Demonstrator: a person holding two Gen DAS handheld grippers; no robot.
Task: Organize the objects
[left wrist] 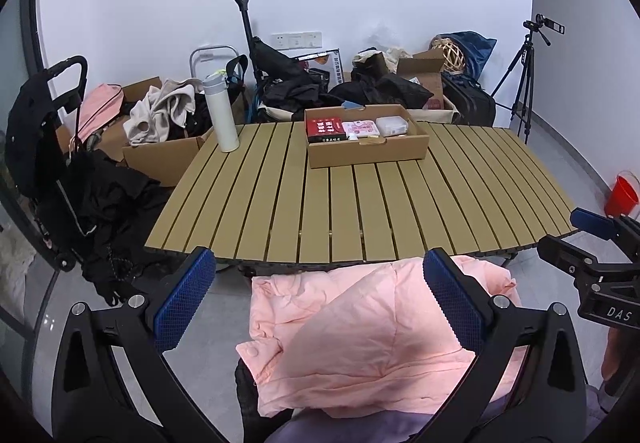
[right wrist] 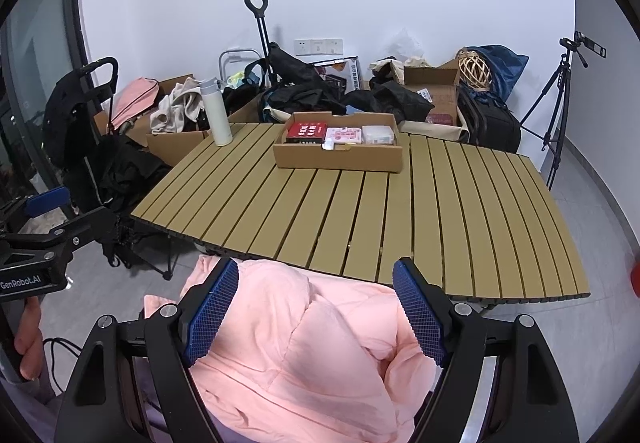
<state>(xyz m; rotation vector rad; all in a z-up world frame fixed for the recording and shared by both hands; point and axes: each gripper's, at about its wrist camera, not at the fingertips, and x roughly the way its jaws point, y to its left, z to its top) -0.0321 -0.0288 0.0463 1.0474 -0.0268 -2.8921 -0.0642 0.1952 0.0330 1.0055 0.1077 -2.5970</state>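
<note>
A slatted tan table [left wrist: 360, 203] [right wrist: 460, 211] fills the middle of both views. On it stand a white bottle [left wrist: 221, 111] [right wrist: 216, 115] at the far left and a shallow cardboard tray [left wrist: 364, 155] [right wrist: 340, 161]. The tray holds a red box [left wrist: 325, 127] [right wrist: 306, 132], a pink pack [left wrist: 361, 128] [right wrist: 343, 135] and a white box [left wrist: 392, 125] [right wrist: 378, 134]. A pink jacket [left wrist: 360, 339] [right wrist: 296, 355] lies bunched below the table's near edge. My left gripper [left wrist: 320, 299] and my right gripper [right wrist: 316, 311] hover open over the jacket, pads off the fabric.
Behind the table, cardboard boxes [left wrist: 164, 159] with clothes, black bags [left wrist: 288, 83], a folded trolley [left wrist: 246, 27] and a suitcase [right wrist: 490, 127] crowd the wall. A black stroller [left wrist: 52, 147] stands left, a tripod [left wrist: 524, 83] and red bucket [left wrist: 622, 195] right. A hand [right wrist: 30, 339] grips the left gripper's handle.
</note>
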